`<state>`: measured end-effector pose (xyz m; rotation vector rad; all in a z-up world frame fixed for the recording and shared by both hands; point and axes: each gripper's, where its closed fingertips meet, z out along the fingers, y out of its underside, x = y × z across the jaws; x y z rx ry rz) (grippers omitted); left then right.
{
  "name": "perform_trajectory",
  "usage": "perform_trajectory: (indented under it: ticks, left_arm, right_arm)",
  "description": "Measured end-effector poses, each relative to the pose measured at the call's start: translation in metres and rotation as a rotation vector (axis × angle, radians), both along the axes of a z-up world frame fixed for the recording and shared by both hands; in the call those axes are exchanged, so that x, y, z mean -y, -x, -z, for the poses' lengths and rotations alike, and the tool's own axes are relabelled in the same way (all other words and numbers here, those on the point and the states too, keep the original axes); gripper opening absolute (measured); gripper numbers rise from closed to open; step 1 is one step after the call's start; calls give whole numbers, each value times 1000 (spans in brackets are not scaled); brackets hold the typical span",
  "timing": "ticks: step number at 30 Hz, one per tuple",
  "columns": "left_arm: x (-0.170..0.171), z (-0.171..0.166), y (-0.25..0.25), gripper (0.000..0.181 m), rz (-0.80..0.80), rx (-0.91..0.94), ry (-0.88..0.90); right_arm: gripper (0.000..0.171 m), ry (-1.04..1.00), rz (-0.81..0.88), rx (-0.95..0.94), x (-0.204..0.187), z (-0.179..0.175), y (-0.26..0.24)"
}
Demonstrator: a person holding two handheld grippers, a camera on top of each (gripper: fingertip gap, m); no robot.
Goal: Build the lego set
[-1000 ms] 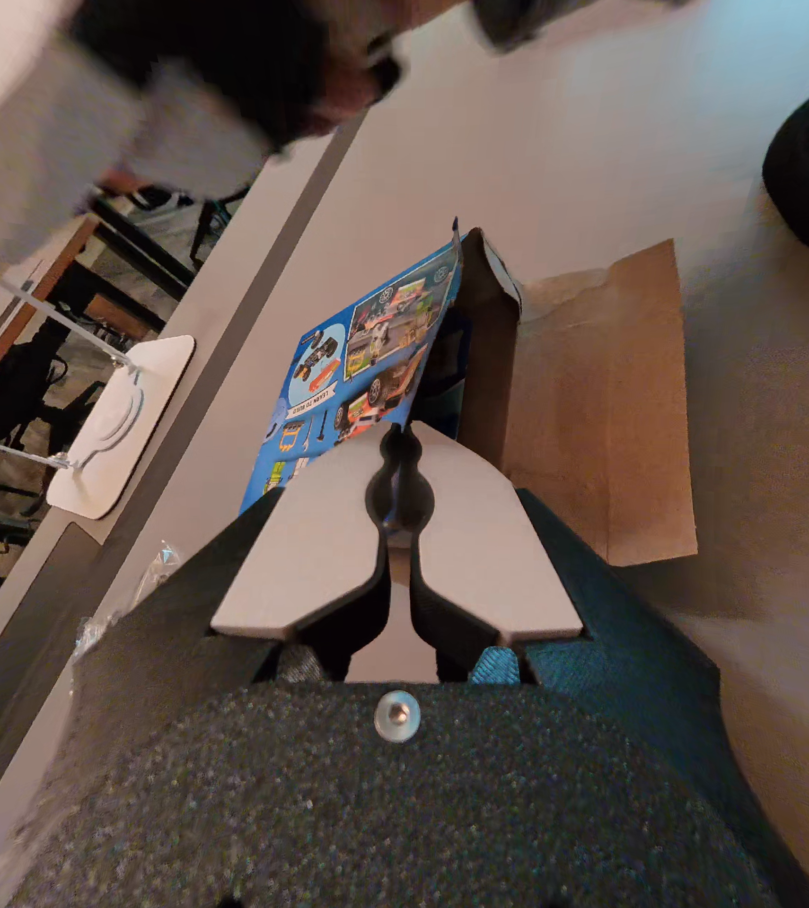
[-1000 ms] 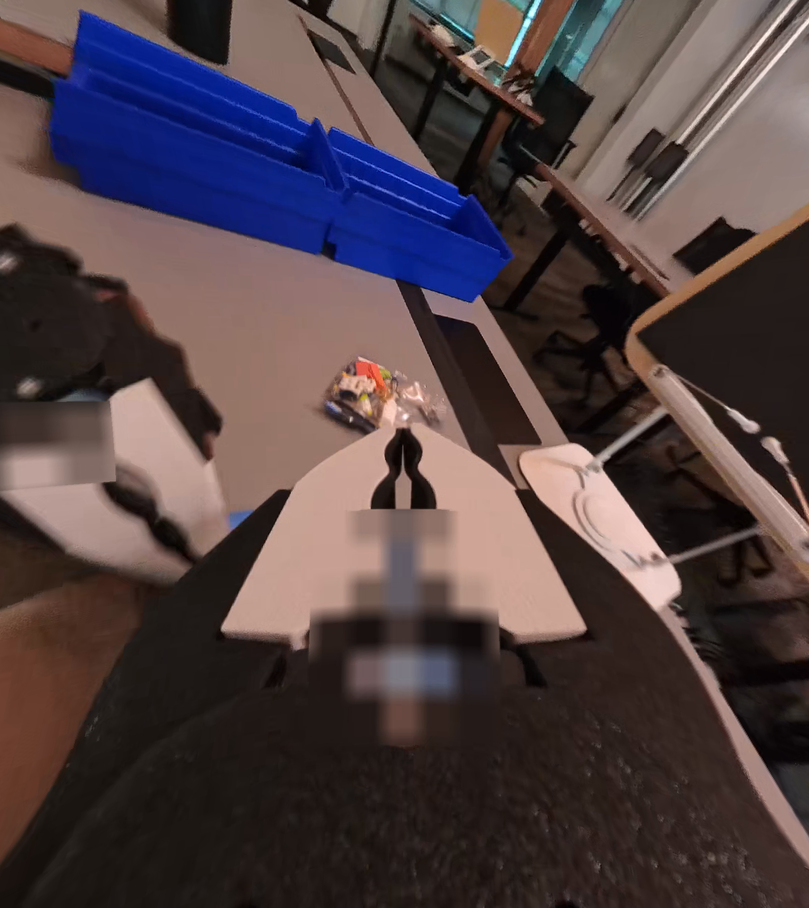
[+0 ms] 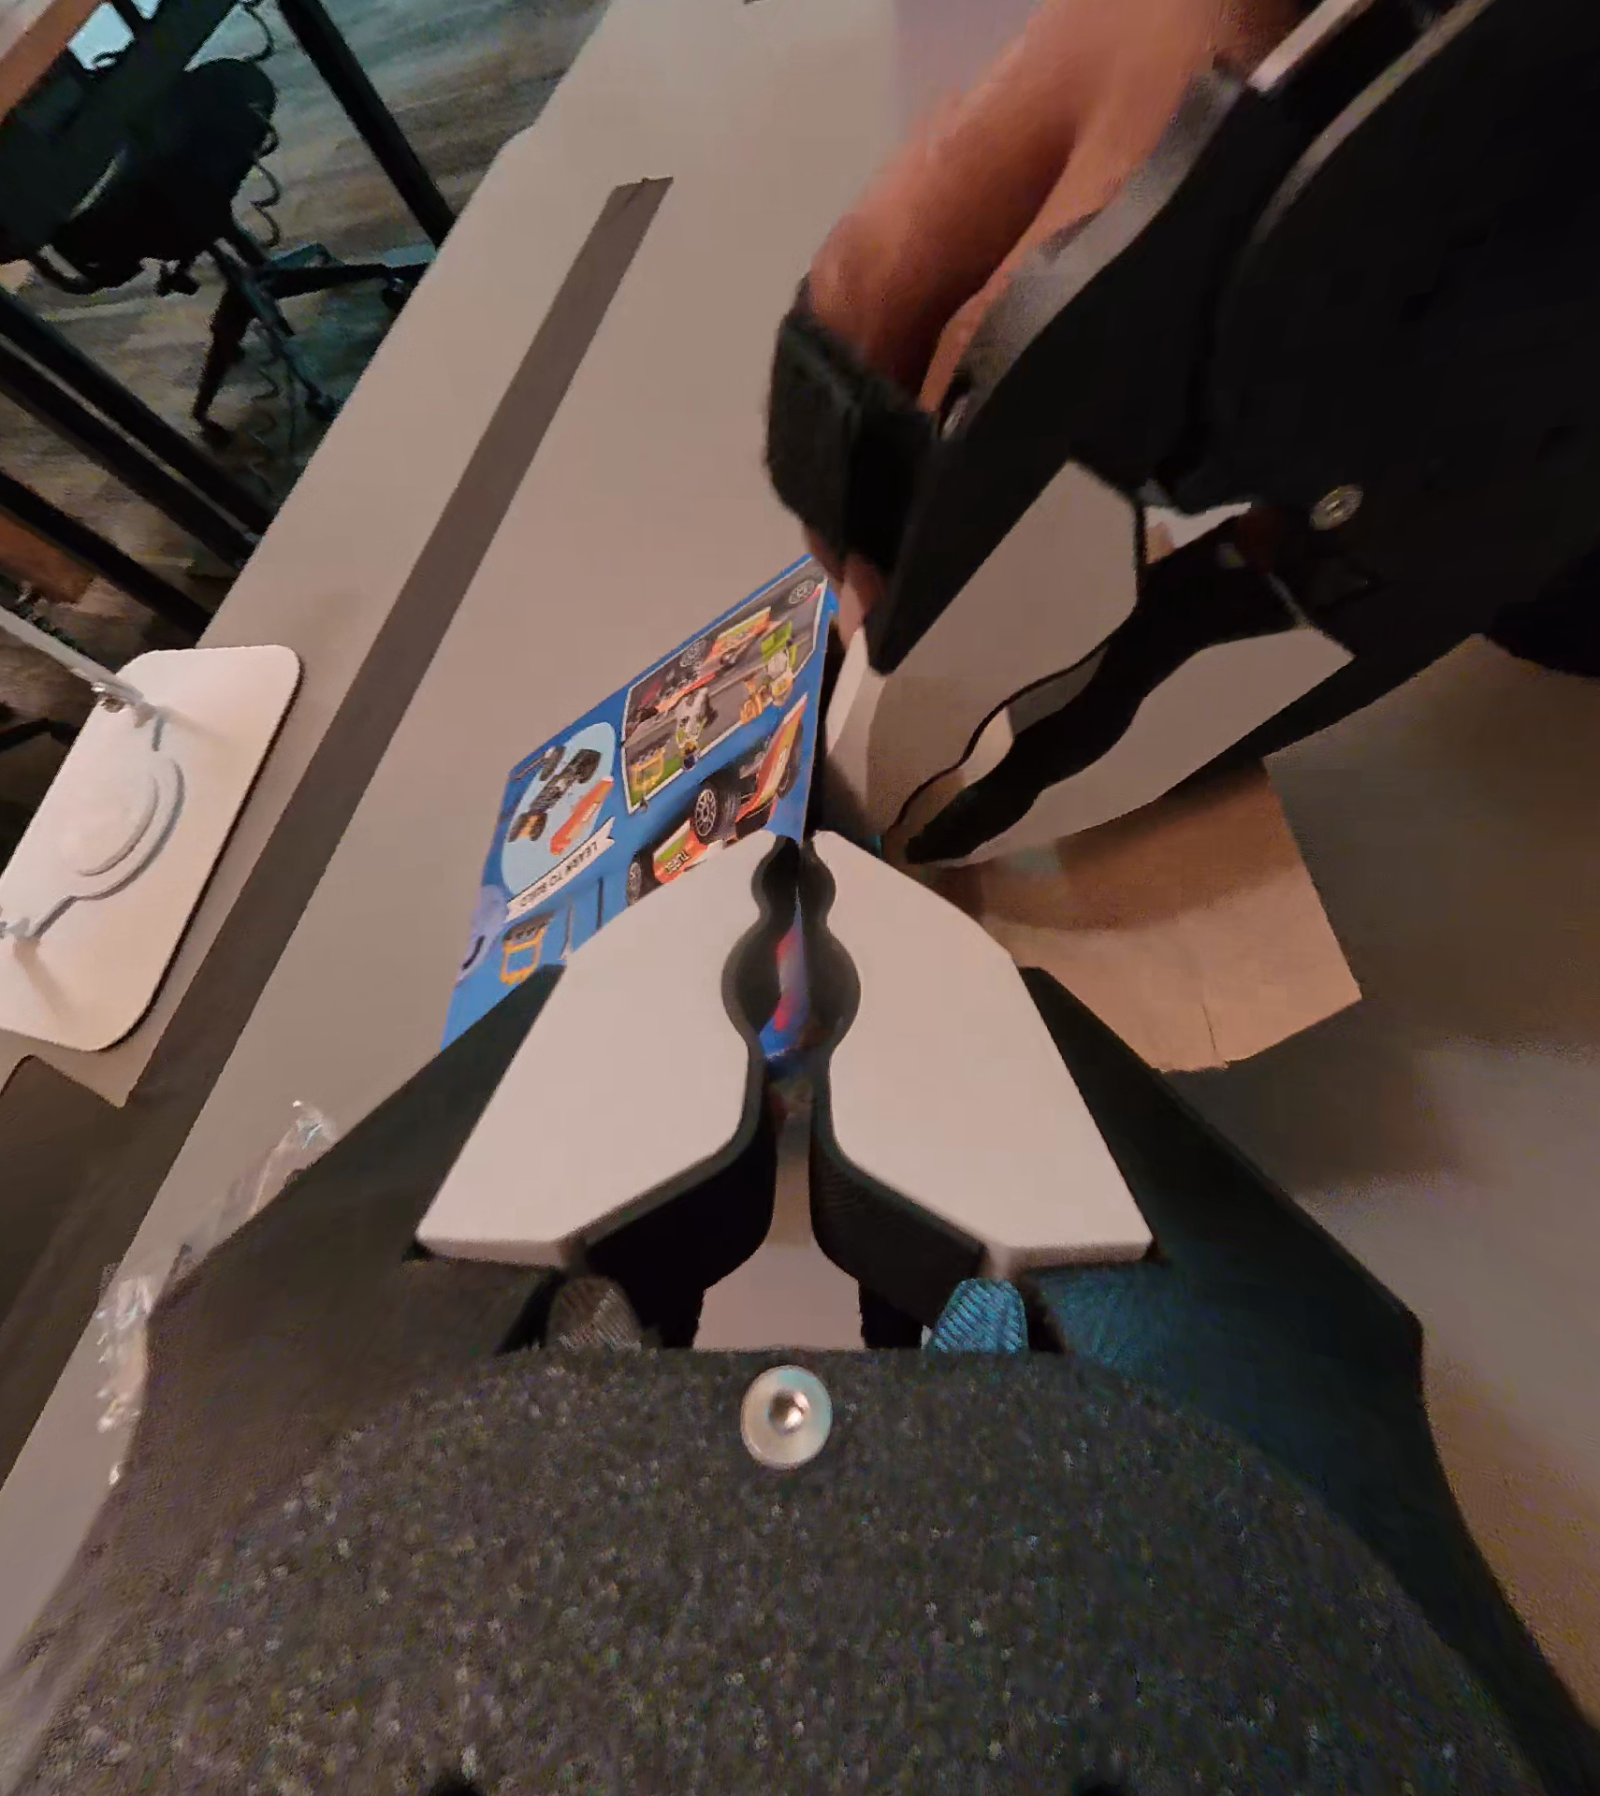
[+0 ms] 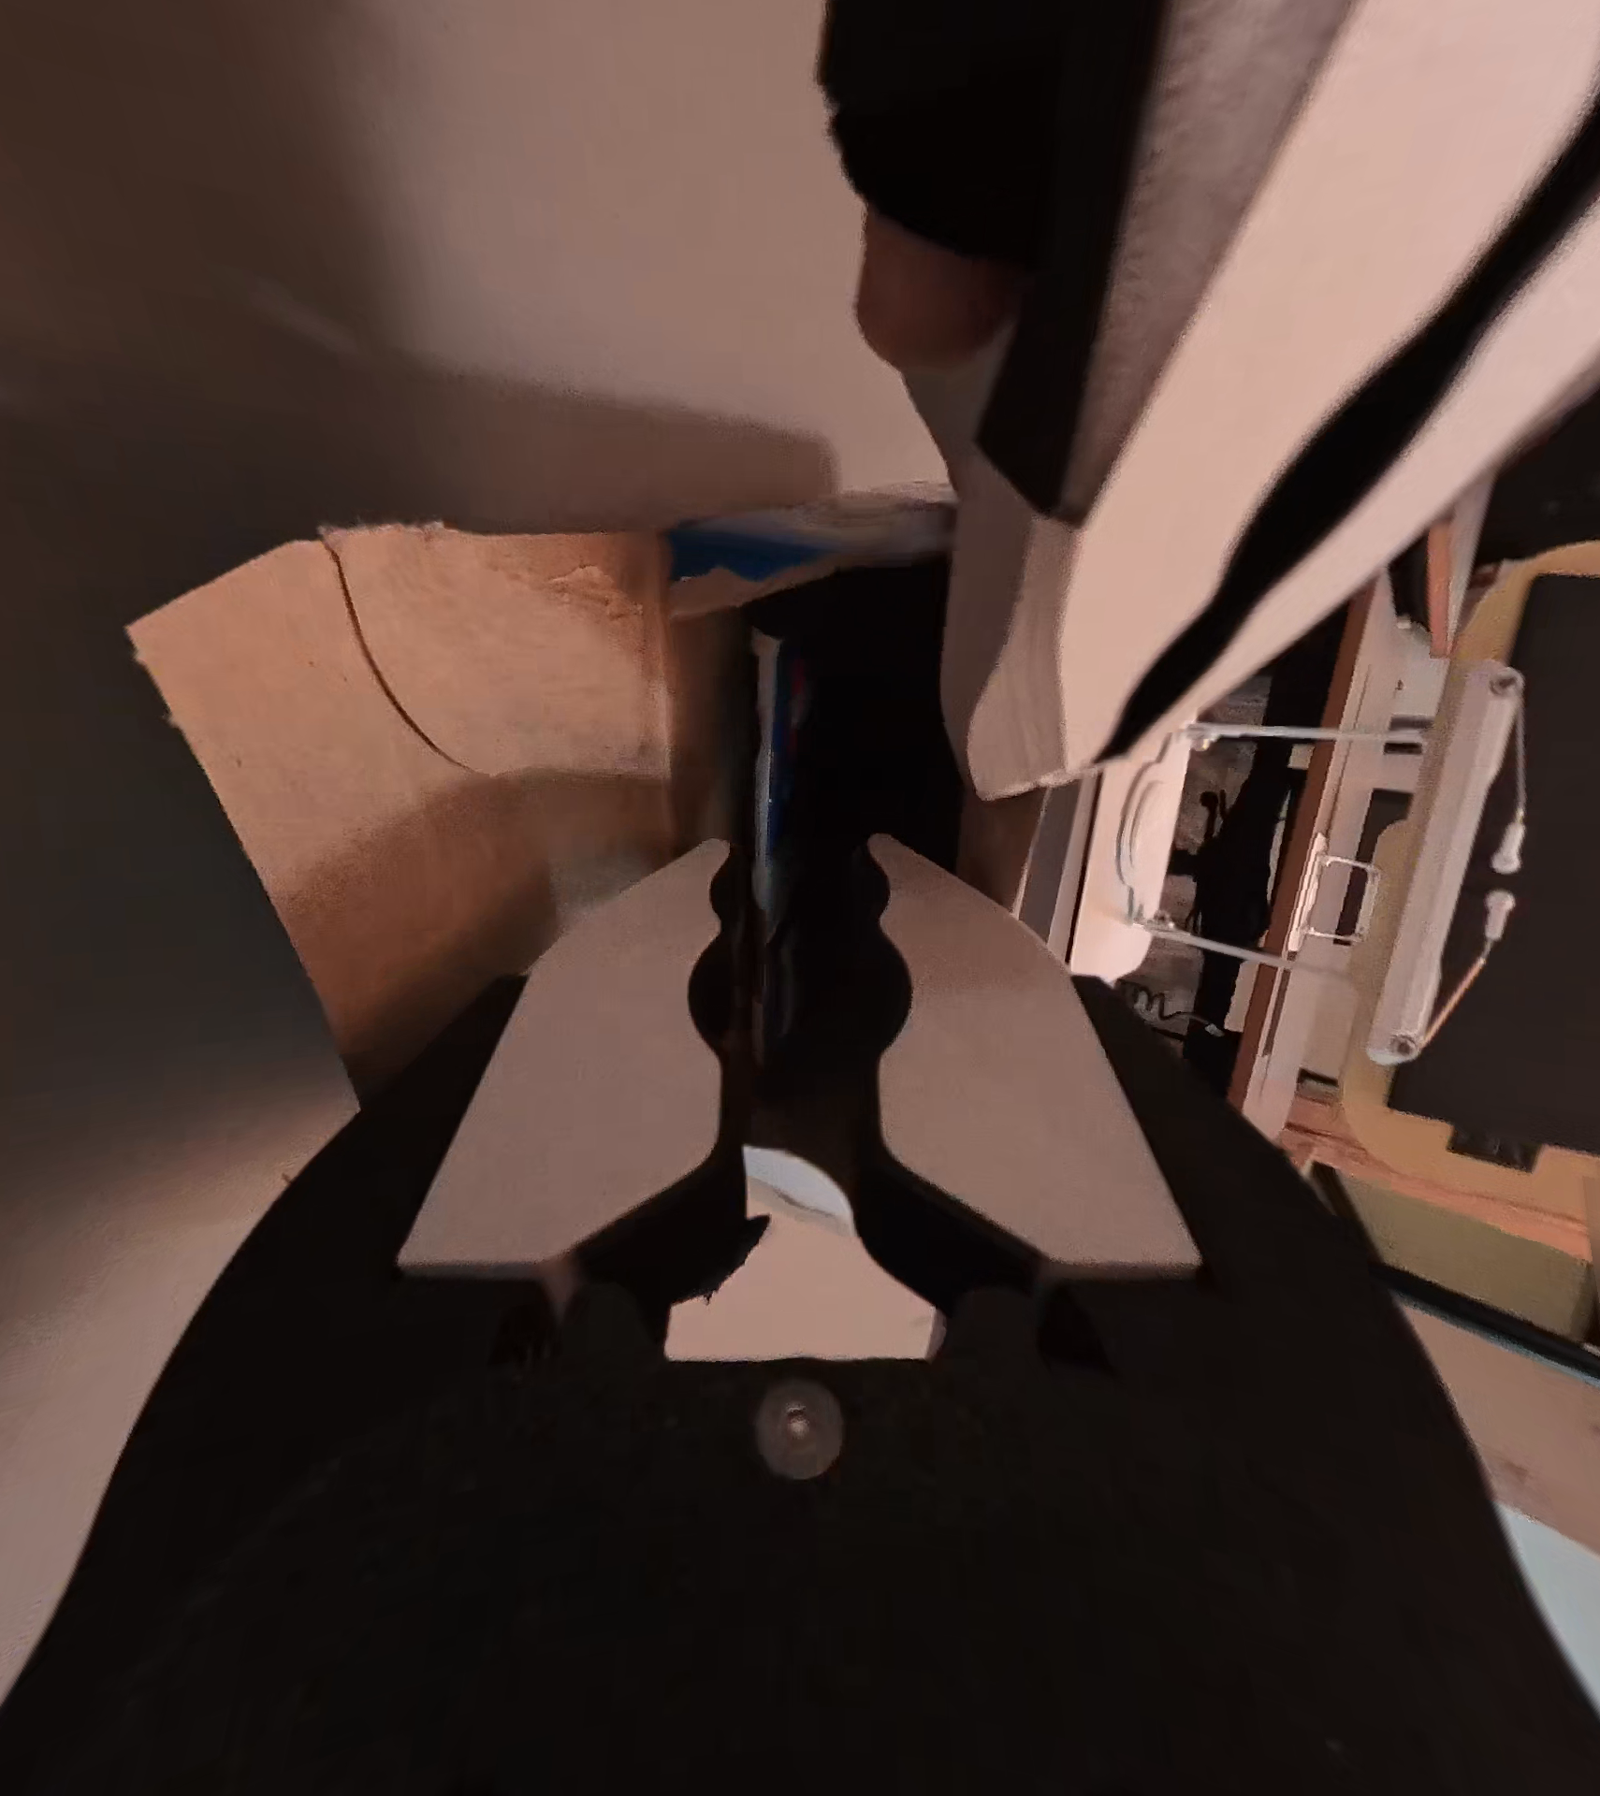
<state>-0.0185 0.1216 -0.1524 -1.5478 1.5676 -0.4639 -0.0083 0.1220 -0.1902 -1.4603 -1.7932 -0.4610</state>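
The left claw (image 3: 798, 855) pinches the blue box (image 3: 670, 777) by its printed wall, apparently to steady it on the bench (image 3: 679, 369), so the right claw (image 4: 801, 850), its fingers parted and empty, can reach into the open mouth past the one brown flap (image 4: 446, 680) (contents too dark to count). One box, two claws.

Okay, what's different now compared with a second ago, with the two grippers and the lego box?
The right gripper swung away from the bag of pieces near the blue bins and now points, open, into the mouth of the lego box. The left gripper has closed in on the box's blue panel; it looks shut on its edge. The box's brown flap stays open on the table.
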Motion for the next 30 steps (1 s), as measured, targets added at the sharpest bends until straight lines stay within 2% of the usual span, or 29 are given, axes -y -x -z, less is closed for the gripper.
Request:
perform_trajectory:
  ticks: [2,5,8,14,19,21,23,27,28,30]
  left_arm:
    - [4,2,0,1,24,-3,9]
    - [7,2,3,1,47,5,21]
    - [7,1,8,1,53,21,39]
    - [-13,-3,21,1,-54,33,67]
    - [-9,-5,16,1,-16,19,67]
    - [-5,-1,13,1,4,-15,39]
    - [-1,3,10,1,18,-44,27]
    - [3,8,8,1,8,-70,12]
    - [4,10,8,1,11,-72,13]
    - [4,11,8,1,13,-64,19]
  right_arm:
    - [17,3,-23,49,1,8,2]
    - [1,-52,-53,133,-2,16,1]
    - [0,-120,-55,112,-5,13,2]
    - [0,-174,-68,-41,7,-12,0]
    - [0,-162,-20,-52,4,-18,-8]
    - [0,-121,-6,-73,1,-19,-6]
    - [13,-26,-2,-90,0,-11,-3]
    - [10,305,-41,-309,17,-3,10]
    - [10,330,-29,-351,15,-6,10]
    - [7,275,-31,-317,9,-6,4]
